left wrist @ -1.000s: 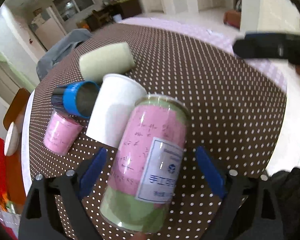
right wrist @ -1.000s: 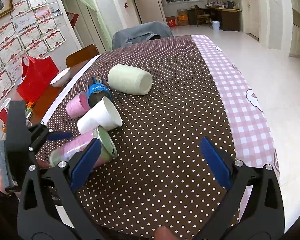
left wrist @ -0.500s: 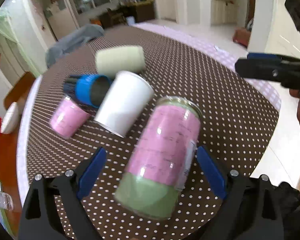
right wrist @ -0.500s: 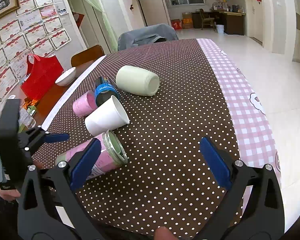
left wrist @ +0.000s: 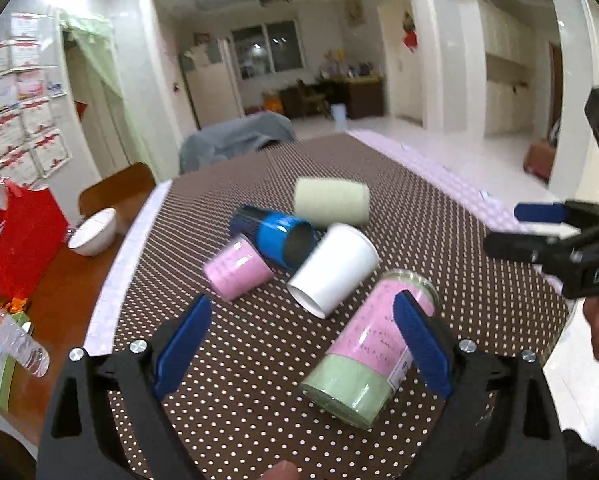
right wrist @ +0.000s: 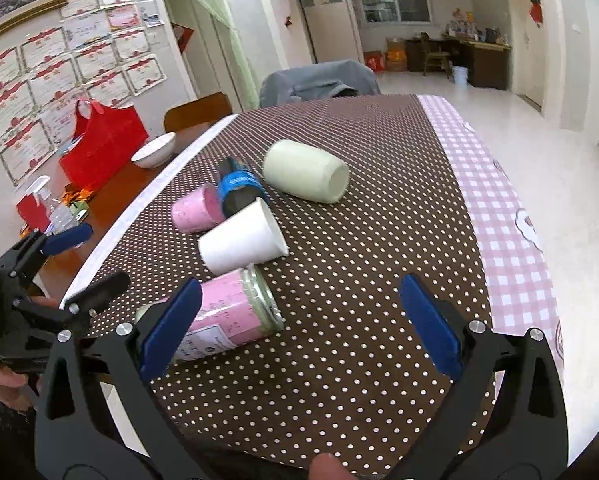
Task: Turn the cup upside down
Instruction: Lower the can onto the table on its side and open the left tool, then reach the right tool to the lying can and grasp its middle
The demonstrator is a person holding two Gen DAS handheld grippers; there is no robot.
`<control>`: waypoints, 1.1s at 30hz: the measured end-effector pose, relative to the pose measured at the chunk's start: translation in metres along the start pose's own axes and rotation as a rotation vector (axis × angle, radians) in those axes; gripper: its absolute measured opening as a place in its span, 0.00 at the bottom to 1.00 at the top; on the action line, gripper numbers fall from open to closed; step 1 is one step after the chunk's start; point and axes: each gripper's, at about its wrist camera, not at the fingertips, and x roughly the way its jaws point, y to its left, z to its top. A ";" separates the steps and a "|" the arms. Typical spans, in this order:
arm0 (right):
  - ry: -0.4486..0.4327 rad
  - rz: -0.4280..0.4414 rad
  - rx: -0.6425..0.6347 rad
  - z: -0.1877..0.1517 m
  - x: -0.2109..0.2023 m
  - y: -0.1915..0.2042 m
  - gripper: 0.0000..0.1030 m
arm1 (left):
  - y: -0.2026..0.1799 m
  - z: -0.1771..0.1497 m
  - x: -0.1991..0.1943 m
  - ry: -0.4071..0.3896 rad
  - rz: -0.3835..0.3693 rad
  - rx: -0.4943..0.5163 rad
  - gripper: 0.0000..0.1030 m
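Observation:
Several cups lie on their sides on the brown dotted tablecloth (left wrist: 439, 232): a pink-and-green jar cup (left wrist: 371, 356), a white paper cup (left wrist: 335, 268), a blue cup (left wrist: 279, 232), a small pink cup (left wrist: 235, 268) and a pale green cup (left wrist: 331, 202). My left gripper (left wrist: 299, 344) is open and empty above the near table edge, the jar cup by its right finger. My right gripper (right wrist: 295, 326) is open and empty, near the jar cup (right wrist: 227, 320). The white cup (right wrist: 243, 240), the blue cup (right wrist: 237, 190), the pink cup (right wrist: 195, 210) and the pale green cup (right wrist: 305, 170) also show in the right wrist view.
A red bag (right wrist: 103, 140), a white bowl (right wrist: 153, 150) and a plastic bottle (left wrist: 19, 340) sit on the bare wooden part at the left. A chair with a grey cloth (right wrist: 319, 80) stands at the far end. A pink checked cloth (right wrist: 499, 200) covers the right side.
My left gripper has pulled back and tilted up, so the jar cup has shifted from between its fingers to its right. My right gripper has risen slightly. The cups have not moved.

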 end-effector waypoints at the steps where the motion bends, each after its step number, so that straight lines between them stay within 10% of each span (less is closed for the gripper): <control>1: -0.006 0.003 -0.007 0.001 -0.001 0.002 0.94 | 0.003 0.002 -0.003 -0.010 0.015 -0.009 0.88; 33: -0.226 0.082 -0.249 0.015 -0.044 0.072 0.94 | 0.033 0.008 -0.093 -0.238 0.175 -0.232 0.88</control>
